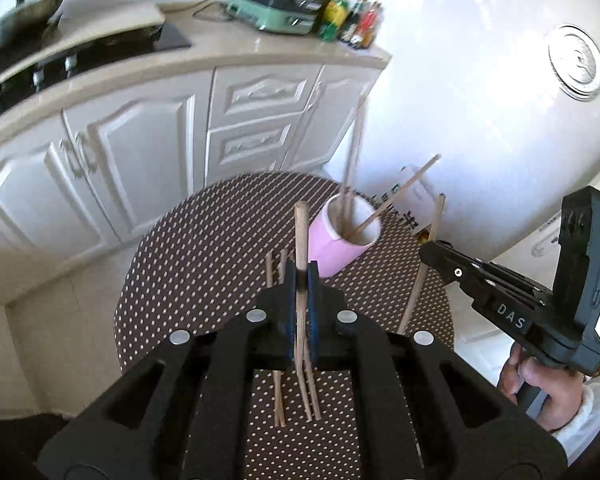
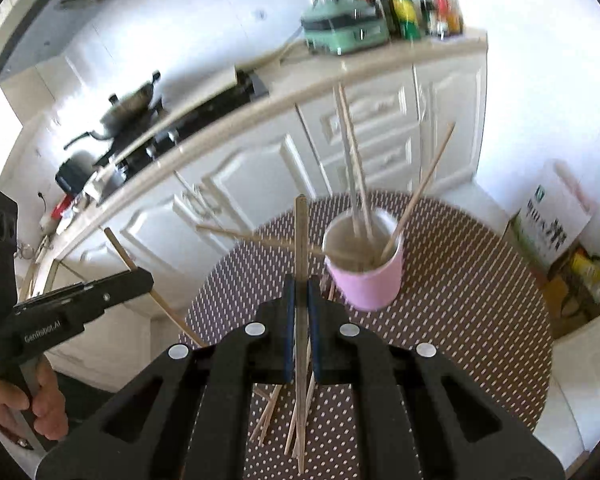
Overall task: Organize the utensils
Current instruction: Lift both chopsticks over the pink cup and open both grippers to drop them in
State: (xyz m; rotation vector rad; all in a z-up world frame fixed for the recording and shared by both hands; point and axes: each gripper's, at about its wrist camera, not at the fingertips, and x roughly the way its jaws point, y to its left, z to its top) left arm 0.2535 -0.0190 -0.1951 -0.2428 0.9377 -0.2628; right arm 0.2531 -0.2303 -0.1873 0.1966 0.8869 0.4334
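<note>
The left gripper (image 1: 301,276) is clamping a single wooden chopstick (image 1: 300,236) between its blue-padded jaws; the stick is standing nearly upright, its blunt end rising above the jaws and its thin end trailing down behind them. The right gripper (image 2: 301,288) is likewise pinching its own chopstick (image 2: 301,240), which is running straight up through the closed jaws. Just ahead and to the right of both sets of jaws, the pink cup (image 2: 366,272) is standing on the dotted counter (image 2: 480,280), already holding several chopsticks leaning outward. Loose chopsticks (image 2: 268,416) are lying on the counter below and behind the right jaws; motion blur is making their count uncertain, perhaps five or six. In the left wrist view a loose pair (image 1: 278,400) is lying just left of the gripped stick.
</note>
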